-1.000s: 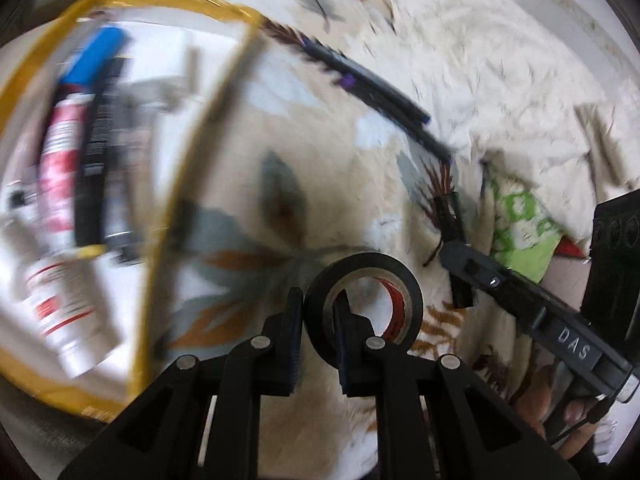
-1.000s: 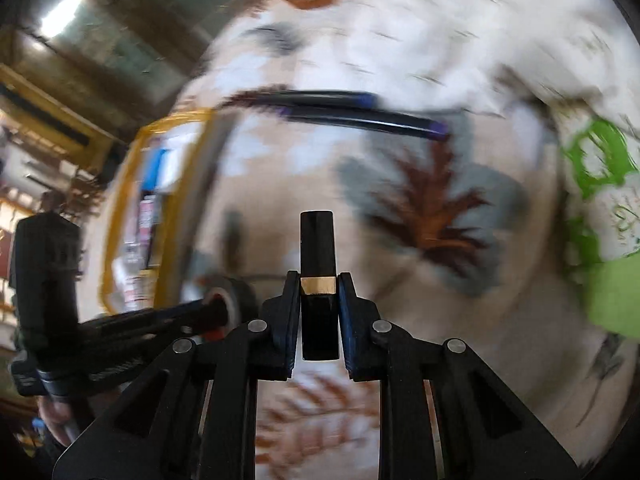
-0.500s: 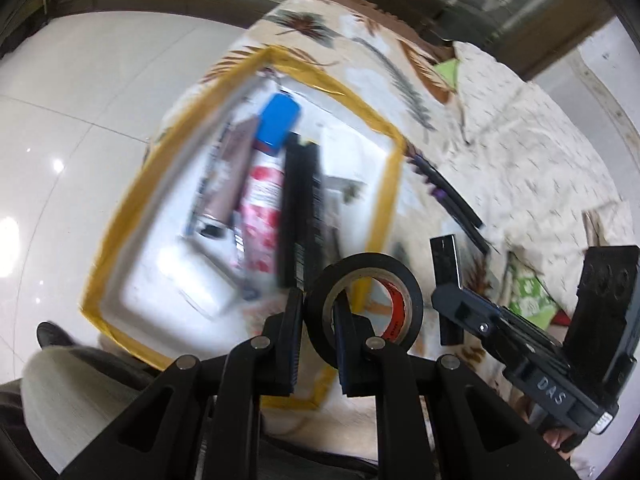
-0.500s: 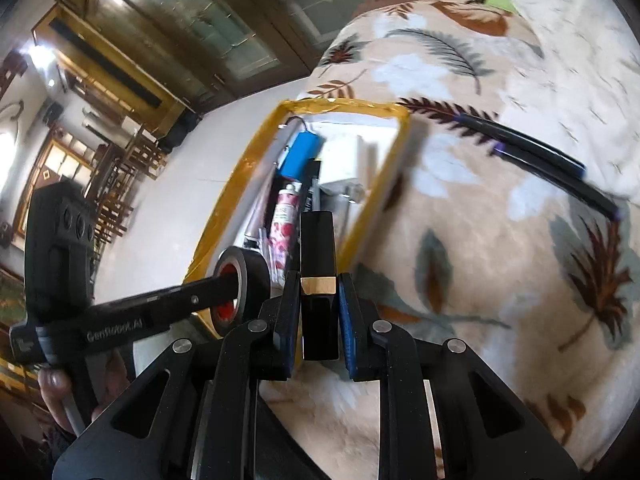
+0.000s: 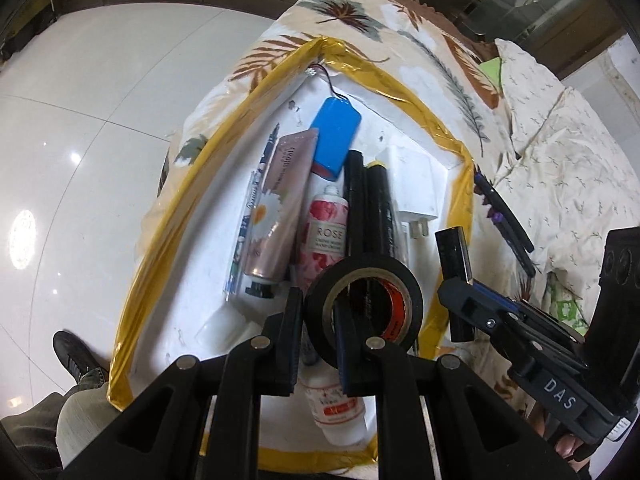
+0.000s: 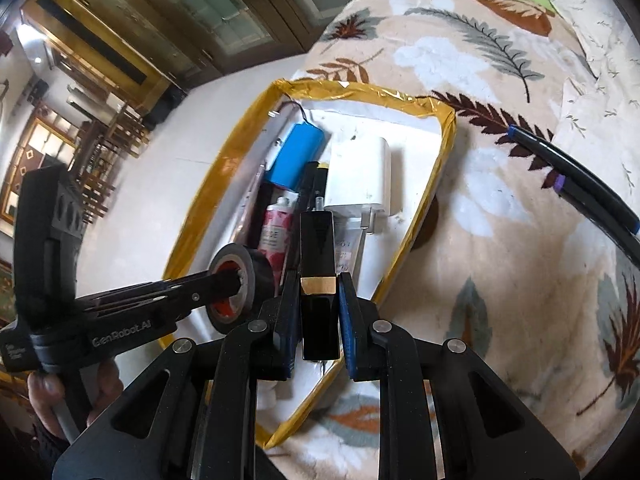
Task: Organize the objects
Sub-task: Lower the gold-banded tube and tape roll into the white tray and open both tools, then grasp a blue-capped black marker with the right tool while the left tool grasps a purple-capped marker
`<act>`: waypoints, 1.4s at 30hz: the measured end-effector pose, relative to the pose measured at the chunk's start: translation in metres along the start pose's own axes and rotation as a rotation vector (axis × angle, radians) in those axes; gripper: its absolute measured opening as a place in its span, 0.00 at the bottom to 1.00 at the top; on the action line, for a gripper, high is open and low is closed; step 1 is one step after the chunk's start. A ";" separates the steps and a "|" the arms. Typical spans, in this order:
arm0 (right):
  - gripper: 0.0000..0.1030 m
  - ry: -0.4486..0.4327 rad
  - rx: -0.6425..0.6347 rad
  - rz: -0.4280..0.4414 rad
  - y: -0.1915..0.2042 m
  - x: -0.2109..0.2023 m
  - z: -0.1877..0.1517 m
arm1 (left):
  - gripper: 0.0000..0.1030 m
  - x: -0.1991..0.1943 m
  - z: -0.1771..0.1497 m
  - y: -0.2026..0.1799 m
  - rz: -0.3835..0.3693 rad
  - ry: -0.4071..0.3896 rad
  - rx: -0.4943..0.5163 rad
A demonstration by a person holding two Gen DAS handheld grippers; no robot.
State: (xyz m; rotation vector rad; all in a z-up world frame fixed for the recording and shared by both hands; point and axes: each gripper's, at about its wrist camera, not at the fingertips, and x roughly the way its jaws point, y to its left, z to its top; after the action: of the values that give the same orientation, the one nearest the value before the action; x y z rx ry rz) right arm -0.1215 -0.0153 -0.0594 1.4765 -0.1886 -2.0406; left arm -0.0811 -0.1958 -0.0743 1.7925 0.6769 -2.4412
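Note:
A white box with a gold-taped rim [image 5: 178,208] [image 6: 202,208] lies on a leaf-patterned blanket. It holds a blue battery pack [image 5: 334,136], a pink tube [image 5: 280,200], a rose bottle [image 5: 326,236], black markers [image 5: 372,208] and a white charger [image 6: 364,176]. My left gripper [image 5: 318,320] [image 6: 238,280] is shut on the rim of a black tape roll [image 5: 365,263] [image 6: 260,268] and hangs over the box's near end. My right gripper [image 6: 319,308] [image 5: 456,294] is shut on a black tube with a gold band [image 6: 318,248] [image 5: 454,256], upright over the box's right rim.
Two dark pens [image 6: 580,184] [image 5: 504,220] lie on the blanket to the right of the box. A green packet [image 5: 564,308] sits further right. White tiled floor and a person's shoe [image 5: 72,352] are at the left, past the blanket's edge.
Both grippers have swung from over the open blanket to over the box, each keeping its grip. The box now fills the middle of both views.

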 end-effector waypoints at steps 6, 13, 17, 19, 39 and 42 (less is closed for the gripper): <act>0.17 0.031 0.021 -0.017 -0.005 0.018 0.008 | 0.13 0.009 0.003 0.006 0.015 0.011 -0.007; 0.17 0.053 0.039 -0.031 -0.005 0.027 0.012 | 0.13 0.013 0.001 0.008 0.013 0.004 -0.010; 0.19 0.063 0.028 -0.034 -0.004 0.028 0.013 | 0.16 0.013 0.001 0.011 0.011 -0.007 -0.007; 0.20 0.074 0.029 -0.019 -0.004 0.029 0.013 | 0.16 0.015 0.001 0.013 -0.004 0.000 -0.011; 0.40 -0.059 0.000 -0.069 -0.107 -0.074 -0.011 | 0.58 -0.033 -0.029 -0.051 -0.306 -0.113 0.077; 0.40 -0.083 -0.001 -0.150 -0.142 -0.089 -0.004 | 0.58 -0.021 -0.038 -0.080 -0.329 -0.055 0.111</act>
State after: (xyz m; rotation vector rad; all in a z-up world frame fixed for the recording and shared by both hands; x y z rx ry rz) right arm -0.1549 0.1485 -0.0517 1.4447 -0.1129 -2.2223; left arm -0.0620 -0.1144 -0.0383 1.7653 0.9143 -2.7753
